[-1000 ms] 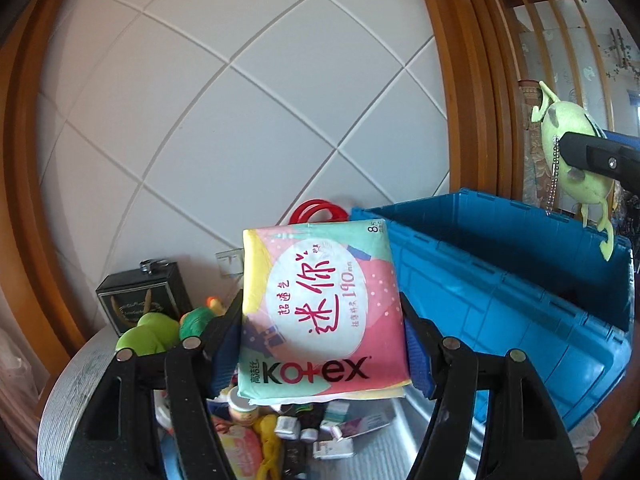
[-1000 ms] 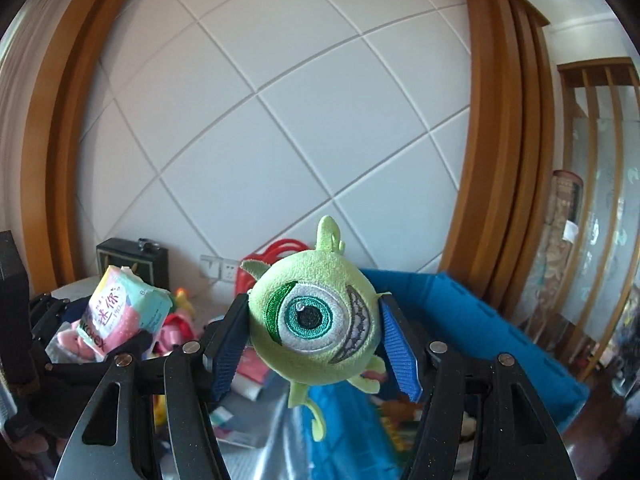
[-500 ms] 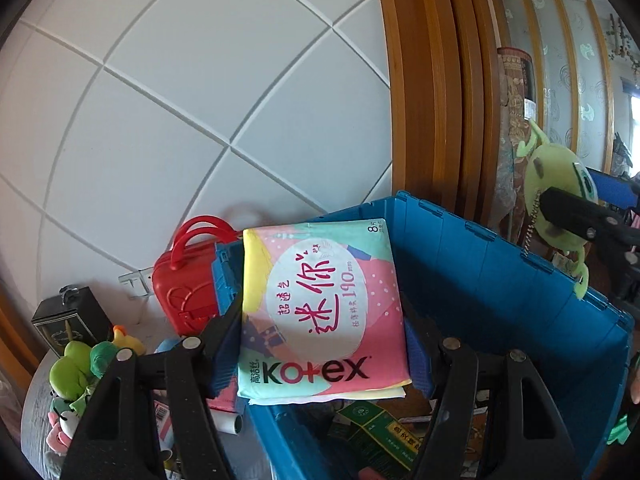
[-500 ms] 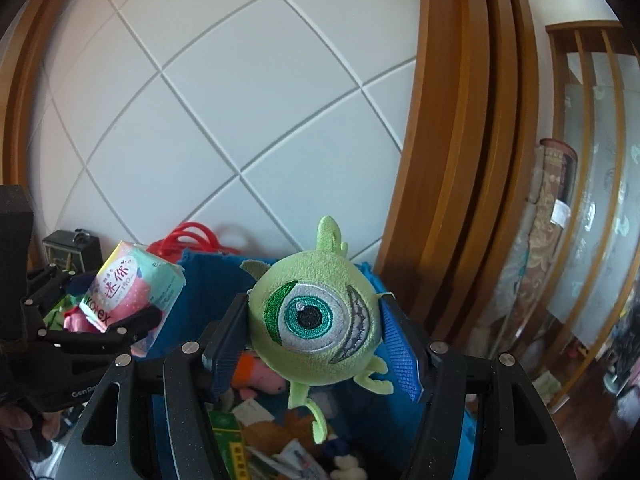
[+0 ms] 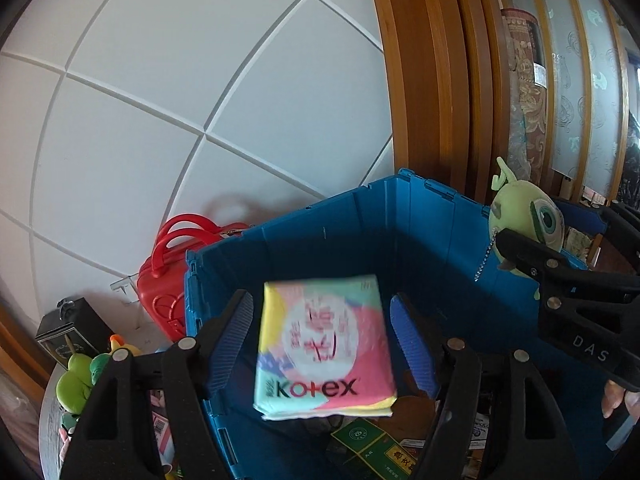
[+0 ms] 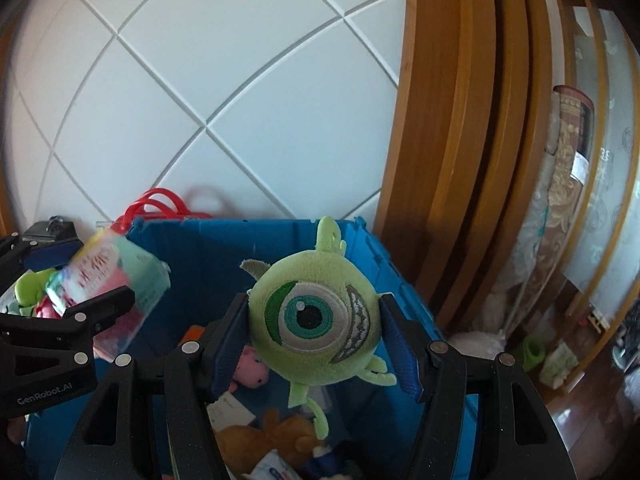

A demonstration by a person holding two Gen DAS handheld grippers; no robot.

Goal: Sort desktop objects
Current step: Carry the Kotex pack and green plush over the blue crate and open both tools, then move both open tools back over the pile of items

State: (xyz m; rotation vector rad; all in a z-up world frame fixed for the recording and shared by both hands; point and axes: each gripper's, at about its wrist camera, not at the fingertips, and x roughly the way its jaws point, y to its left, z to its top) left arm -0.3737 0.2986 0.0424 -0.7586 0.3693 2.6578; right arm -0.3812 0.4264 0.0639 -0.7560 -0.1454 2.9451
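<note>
On my left wrist view, the left gripper (image 5: 322, 350) stands wide, its blue pads (image 5: 230, 336) clear of the Kotex pack (image 5: 325, 354) on both sides; the pack sits between them, unheld and motion-blurred, above the open bin (image 5: 400, 236), and its upper print is unreadable. Its lower edge hides part of the bin contents; below it I make out only green cartons (image 5: 376, 446), cut off by the frame. On my right wrist view, the right gripper (image 6: 316, 330) is closed on the green one-eyed plush (image 6: 316, 326), both pads pressed into its sides, over the same bin (image 6: 384, 264). The plush blocks most of the interior; around it I see a pink toy (image 6: 252, 374), a brown plush (image 6: 256, 438) and a white card (image 6: 232, 412), all partly covered. From the left view the plush (image 5: 528, 220) hangs at the bin's right rim with a ball chain (image 5: 486, 258) below it. Further left, a red case (image 5: 168, 264) stands touching the bin's outer wall, and a black box (image 5: 66, 336) and green toys (image 5: 78, 378) lie beyond, half hidden by the gripper frame. Behind all stands a white panelled wall (image 5: 200, 100) with wooden trim (image 5: 424, 72).
</note>
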